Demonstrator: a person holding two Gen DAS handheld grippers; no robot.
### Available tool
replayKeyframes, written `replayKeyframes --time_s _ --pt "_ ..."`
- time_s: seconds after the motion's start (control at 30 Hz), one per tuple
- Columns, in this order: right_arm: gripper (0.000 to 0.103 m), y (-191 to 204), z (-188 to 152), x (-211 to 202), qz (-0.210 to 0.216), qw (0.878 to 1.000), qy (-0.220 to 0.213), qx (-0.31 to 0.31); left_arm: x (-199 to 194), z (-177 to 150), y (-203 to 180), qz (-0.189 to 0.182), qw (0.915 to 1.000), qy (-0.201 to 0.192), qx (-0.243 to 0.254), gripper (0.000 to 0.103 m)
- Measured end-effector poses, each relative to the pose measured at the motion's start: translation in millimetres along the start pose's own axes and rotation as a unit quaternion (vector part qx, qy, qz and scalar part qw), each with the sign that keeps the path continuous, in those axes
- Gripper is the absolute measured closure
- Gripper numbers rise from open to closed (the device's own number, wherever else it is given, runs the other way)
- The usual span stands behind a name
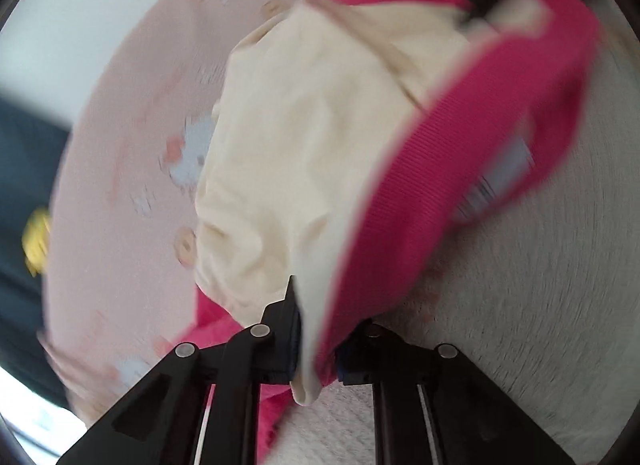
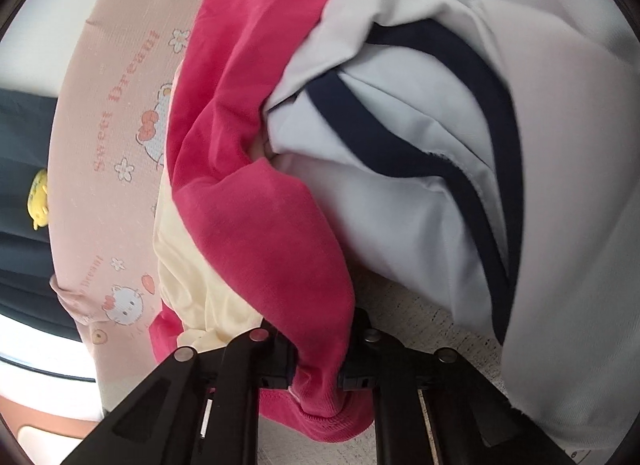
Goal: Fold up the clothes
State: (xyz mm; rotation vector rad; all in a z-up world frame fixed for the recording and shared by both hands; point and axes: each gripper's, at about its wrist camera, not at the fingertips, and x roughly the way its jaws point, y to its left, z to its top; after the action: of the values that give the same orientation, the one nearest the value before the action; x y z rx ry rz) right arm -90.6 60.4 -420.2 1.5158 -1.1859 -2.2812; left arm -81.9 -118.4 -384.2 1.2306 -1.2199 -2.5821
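Both claws are clamping the bright-pink ribbed knit garment with cream lining (image 1: 432, 185) — left claw (image 1: 318, 361), right claw (image 2: 318, 369). The person should be lifting evenly, keeping the white navy-trimmed garment (image 2: 400, 193) from dragging.

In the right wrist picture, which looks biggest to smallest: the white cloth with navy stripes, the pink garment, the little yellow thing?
1. White cloth with navy stripes
2. Pink garment, nearer the camera, so unsure
3. Yellow thing

Beneath me a white textured surface (image 2: 420, 329) at the lower right of my views, a pink cartoon-print sheet (image 2: 116, 137) spread at left, on them my pink-and-cream garment (image 2: 256, 225), a pale grey navy-trimmed garment (image 2: 400, 201) at right
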Motion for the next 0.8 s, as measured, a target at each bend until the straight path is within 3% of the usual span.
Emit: replayKeyframes --time_s 0.07,0.13,0.27,0.37,0.57,0.8 --pt "0.093 5 1 -1 -0.014 1.0 -0.001 -0.017 -1 5 17 -0.037 0.9974 0.012 -0.06 0.092" --pt "0.093 17 2 -5 -0.035 0.998 -0.005 -0.052 -5 10 33 -0.046 0.9941 0.008 -0.097 0.093" --pt "0.094 48 -2 -13 -0.058 0.99 -0.014 -0.126 -26 12 67 -0.023 0.9867 -0.018 -0.16 0.094" --pt "0.094 74 -4 -19 -0.067 0.983 -0.019 -0.17 -32 16 92 -0.029 0.9795 -0.032 -0.197 0.094" --pt "0.094 97 -14 -54 -0.066 0.971 -0.02 -0.229 -49 2 118 0.004 0.9732 -0.056 -0.223 0.094" --pt "0.094 179 -36 -54 -0.071 0.956 -0.002 -0.284 -63 -26 134 0.061 0.9762 -0.06 -0.199 0.094"
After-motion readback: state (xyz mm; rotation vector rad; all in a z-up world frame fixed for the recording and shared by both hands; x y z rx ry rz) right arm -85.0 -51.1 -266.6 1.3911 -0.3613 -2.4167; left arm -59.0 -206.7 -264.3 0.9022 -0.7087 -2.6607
